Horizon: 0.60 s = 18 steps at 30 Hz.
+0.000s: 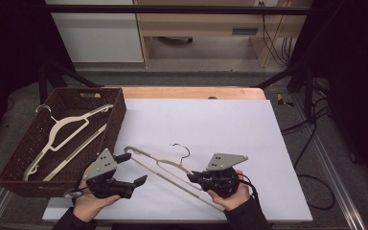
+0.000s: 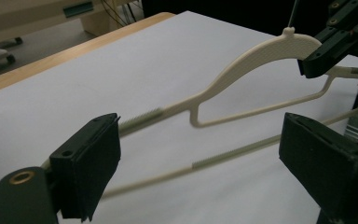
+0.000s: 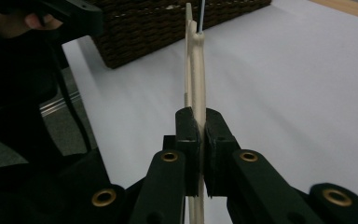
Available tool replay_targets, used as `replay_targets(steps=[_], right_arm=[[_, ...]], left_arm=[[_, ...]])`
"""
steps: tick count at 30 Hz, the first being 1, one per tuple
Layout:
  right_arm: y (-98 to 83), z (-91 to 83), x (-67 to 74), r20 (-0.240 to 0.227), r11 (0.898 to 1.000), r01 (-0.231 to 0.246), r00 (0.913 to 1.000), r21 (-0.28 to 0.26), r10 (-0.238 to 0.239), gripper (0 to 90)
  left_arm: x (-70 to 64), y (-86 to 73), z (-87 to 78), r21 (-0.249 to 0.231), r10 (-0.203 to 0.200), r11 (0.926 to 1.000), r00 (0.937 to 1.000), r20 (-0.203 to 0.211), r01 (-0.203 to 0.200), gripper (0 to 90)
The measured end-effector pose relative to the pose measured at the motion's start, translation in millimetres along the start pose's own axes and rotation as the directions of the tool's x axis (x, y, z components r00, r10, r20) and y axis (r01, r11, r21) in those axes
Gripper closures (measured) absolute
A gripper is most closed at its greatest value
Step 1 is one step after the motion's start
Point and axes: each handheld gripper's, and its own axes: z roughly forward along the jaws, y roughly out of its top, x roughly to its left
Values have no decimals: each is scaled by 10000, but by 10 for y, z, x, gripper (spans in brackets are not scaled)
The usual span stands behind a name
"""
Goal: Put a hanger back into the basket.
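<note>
My right gripper [image 1: 194, 178] is clamped on the cream hanger [image 1: 165, 167], near its neck. The right gripper view gives this best: both pads pinch the hanger [image 3: 196, 84] edge-on, with no gap showing, and the thin wire of its hook rises from the top of the plastic. The wicker basket [image 3: 177, 28] sits beyond, and my other hand is at upper left.

My left gripper [image 1: 132, 167] stands wide, holding nothing. In the left gripper view the hanger [image 2: 242, 74] runs across between my two black jaws; the toothed shoulder end passes close by the left pad, but I cannot tell whether it touches. The same view catches the right gripper [image 2: 317, 63] biting the hanger at upper right.

The high view alone lays out the whole table: the hanger slants over the white sheet [image 1: 211, 124], one end toward the left gripper, the long bottom bar running down past my right hand [image 1: 230, 191]. The basket [image 1: 9, 167] sits at the left edge with a second hanger [image 1: 62, 129] lying inside it. My left hand [image 1: 88, 201] grips low at the sheet's near corner.
</note>
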Motion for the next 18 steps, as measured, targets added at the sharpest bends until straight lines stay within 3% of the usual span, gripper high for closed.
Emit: replay_targets(steps=[4,9,13,18], right_arm=[[21,78,65,-398,9997,186,9990,188,-178,867],[28,116,103,-814,9985,405,9960,369,-374,868],[40,111,138,-1010,9976,528,9937,441,-482,868],[47,88,147,-1091,9971,641,9923,421,-591,867]], left_arm=[[-64,35,95,309,408,9986,9986,344,-419,194],[-138,90,252,967,1042,9891,9917,749,-1113,330],[-167,161,338,1204,1199,9836,9854,1208,-1345,484],[-207,188,369,1271,1368,9794,9788,1527,-1567,586]])
